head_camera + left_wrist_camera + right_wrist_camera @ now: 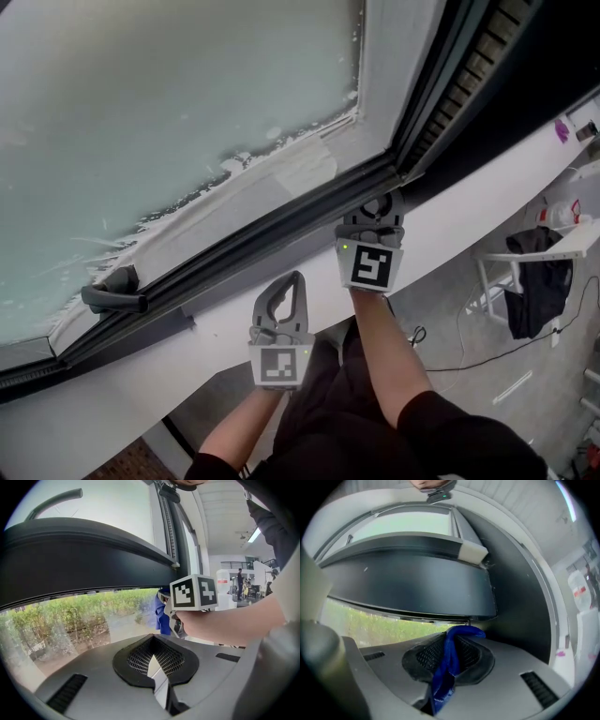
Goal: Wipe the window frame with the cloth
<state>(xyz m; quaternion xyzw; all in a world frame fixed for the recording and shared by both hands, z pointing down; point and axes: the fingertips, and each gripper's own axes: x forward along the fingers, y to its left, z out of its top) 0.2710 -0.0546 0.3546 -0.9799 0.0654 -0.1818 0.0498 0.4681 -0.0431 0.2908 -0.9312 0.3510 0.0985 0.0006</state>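
A blue cloth point(446, 665) is pinched between the jaws of my right gripper point(451, 645), and its top end pokes out past the tips. In the head view this right gripper point(379, 202) is pressed up against the dark window frame point(281, 223), just below the frosted pane. The cloth itself is hidden there. Lower down, my left gripper point(290, 283) sits by the white sill point(469, 202). Its jaws are together with nothing held. The left gripper view shows the left gripper point(153, 659) pointing at the glass, with the blue cloth point(162, 619) hanging under the right gripper's marker cube.
A dark window handle point(112, 292) sticks out at the left of the frame. Below the sill at right, a white rack point(553, 251) carries a dark garment point(534, 295), and cables lie on the floor. Distant people point(240, 581) stand in the room behind.
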